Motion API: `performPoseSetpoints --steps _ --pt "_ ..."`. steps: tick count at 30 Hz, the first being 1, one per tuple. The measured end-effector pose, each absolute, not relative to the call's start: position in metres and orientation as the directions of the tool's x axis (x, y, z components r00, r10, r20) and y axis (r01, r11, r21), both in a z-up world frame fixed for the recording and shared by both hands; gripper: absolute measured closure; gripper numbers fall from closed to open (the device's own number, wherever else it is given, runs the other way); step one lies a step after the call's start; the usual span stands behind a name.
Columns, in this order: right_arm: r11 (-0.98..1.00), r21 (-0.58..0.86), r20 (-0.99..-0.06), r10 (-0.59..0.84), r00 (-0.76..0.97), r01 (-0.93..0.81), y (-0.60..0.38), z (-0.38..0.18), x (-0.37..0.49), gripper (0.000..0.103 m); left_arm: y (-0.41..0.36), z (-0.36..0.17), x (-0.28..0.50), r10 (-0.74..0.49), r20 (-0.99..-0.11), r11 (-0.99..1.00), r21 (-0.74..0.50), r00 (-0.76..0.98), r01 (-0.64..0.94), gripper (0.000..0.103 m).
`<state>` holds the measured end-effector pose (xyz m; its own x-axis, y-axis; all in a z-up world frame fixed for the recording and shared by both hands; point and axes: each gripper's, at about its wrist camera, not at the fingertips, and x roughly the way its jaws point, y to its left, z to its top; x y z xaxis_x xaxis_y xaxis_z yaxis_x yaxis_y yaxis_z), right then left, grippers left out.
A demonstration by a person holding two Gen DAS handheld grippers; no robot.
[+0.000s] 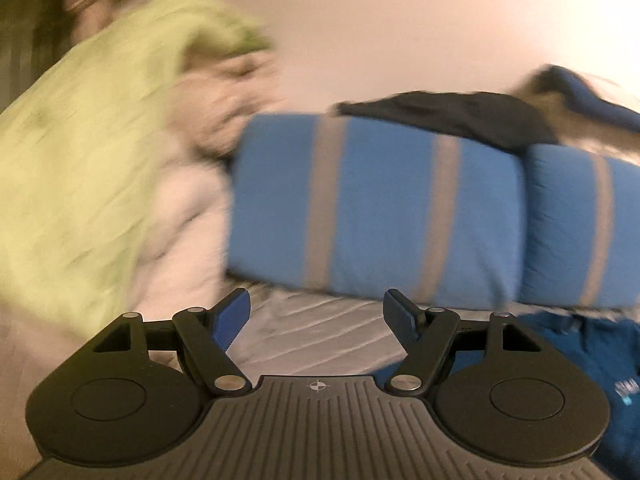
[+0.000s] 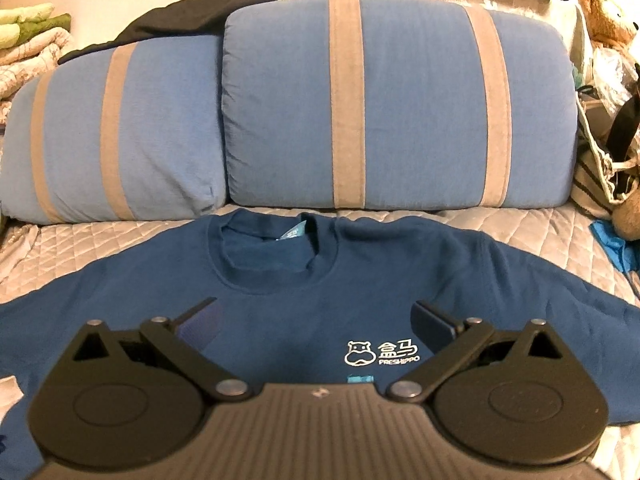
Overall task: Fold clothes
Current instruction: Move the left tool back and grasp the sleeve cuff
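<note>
Both tools are standing with their jaws spread wide and nothing between them. Over on the right, the right tool (image 2: 314, 322) is hanging just above the chest of a dark blue sweatshirt (image 2: 288, 304), which is lying front side up on a quilted grey cover (image 2: 80, 248), its collar pointing toward the cushions and both sleeves stretching out to the sides. A white hippo logo (image 2: 382, 353) with lettering is showing on the chest, just beside the right-hand finger. Behind the collar, two blue cushions with grey stripes (image 2: 400, 104) are leaning side by side, and a dark garment (image 2: 192, 12) is draping over the top of the left one. A brown teddy bear (image 2: 608, 16) is sitting at the far right edge.

The left tool (image 1: 316, 318) is hovering over the bare quilted cover, with only a corner of the sweatshirt showing at its right. Its view is blurring badly; a light green blanket (image 1: 80, 140) and pale bedding (image 1: 188, 200) are piling up to its left.
</note>
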<state>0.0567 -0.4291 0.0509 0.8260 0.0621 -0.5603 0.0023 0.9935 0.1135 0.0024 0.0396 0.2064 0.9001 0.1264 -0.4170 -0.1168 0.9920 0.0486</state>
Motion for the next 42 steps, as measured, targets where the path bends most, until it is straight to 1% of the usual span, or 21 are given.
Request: performPoseSetpoints --steps 4,7,10,12,18,21,23,26,30,31,33,42 --pt "0.992 0.128 -0.564 0.089 0.821 -0.02 -0.429 0.051 0.056 0.0 0.077 0.2 -0.005 0.162 -0.439 0.981 -0.023 0.884 -0.191 0.03" --pt "0.996 0.072 -0.567 0.077 0.82 -0.043 -0.423 0.05 0.057 0.0 0.098 0.191 -0.012 0.199 -0.451 0.968 -0.045 0.87 -0.245 0.03" --pt "0.997 0.031 -0.569 0.08 0.819 -0.076 -0.414 0.049 0.056 0.0 0.116 0.181 -0.017 0.233 -0.485 0.943 -0.099 0.843 -0.317 0.03" --pt "0.994 0.018 -0.569 0.096 0.817 -0.105 -0.409 0.048 0.055 0.0 0.124 0.177 -0.018 0.233 -0.497 0.934 -0.125 0.836 -0.334 0.03" --pt "0.985 -0.02 -0.585 0.126 0.801 -0.17 -0.393 0.046 0.052 0.0 0.139 0.163 -0.022 0.246 -0.508 0.921 -0.144 0.825 -0.363 0.03" --pt "0.986 -0.033 -0.583 0.114 0.804 -0.164 -0.392 0.046 0.051 0.0 0.152 0.154 -0.023 0.258 -0.533 0.896 -0.182 0.806 -0.406 0.03" --pt "0.987 -0.031 -0.581 0.11 0.806 -0.157 -0.392 0.046 0.05 0.0 0.158 0.147 -0.023 0.247 -0.531 0.894 -0.199 0.811 -0.402 0.03" --pt "0.986 -0.04 -0.581 0.111 0.807 -0.163 -0.391 0.046 0.049 0.0 0.174 0.132 -0.024 0.231 -0.551 0.874 -0.244 0.802 -0.42 0.03" --pt "0.984 -0.049 -0.577 0.113 0.809 -0.172 -0.388 0.046 0.049 0.0 0.199 0.103 -0.029 0.226 -0.58 0.829 -0.307 0.782 -0.467 0.031" --pt "0.984 -0.047 -0.577 0.116 0.809 -0.175 -0.388 0.046 0.049 0.0 0.205 0.095 -0.03 0.232 -0.588 0.817 -0.315 0.775 -0.482 0.032" --pt "0.983 -0.044 -0.577 0.119 0.808 -0.176 -0.389 0.046 0.049 0.0 0.214 0.081 -0.033 0.248 -0.601 0.795 -0.321 0.759 -0.514 0.039" --pt "0.983 -0.029 -0.581 0.132 0.803 -0.182 -0.389 0.047 0.05 0.0 0.264 0.042 -0.055 0.252 -0.628 0.601 -0.495 0.736 -0.628 0.039"
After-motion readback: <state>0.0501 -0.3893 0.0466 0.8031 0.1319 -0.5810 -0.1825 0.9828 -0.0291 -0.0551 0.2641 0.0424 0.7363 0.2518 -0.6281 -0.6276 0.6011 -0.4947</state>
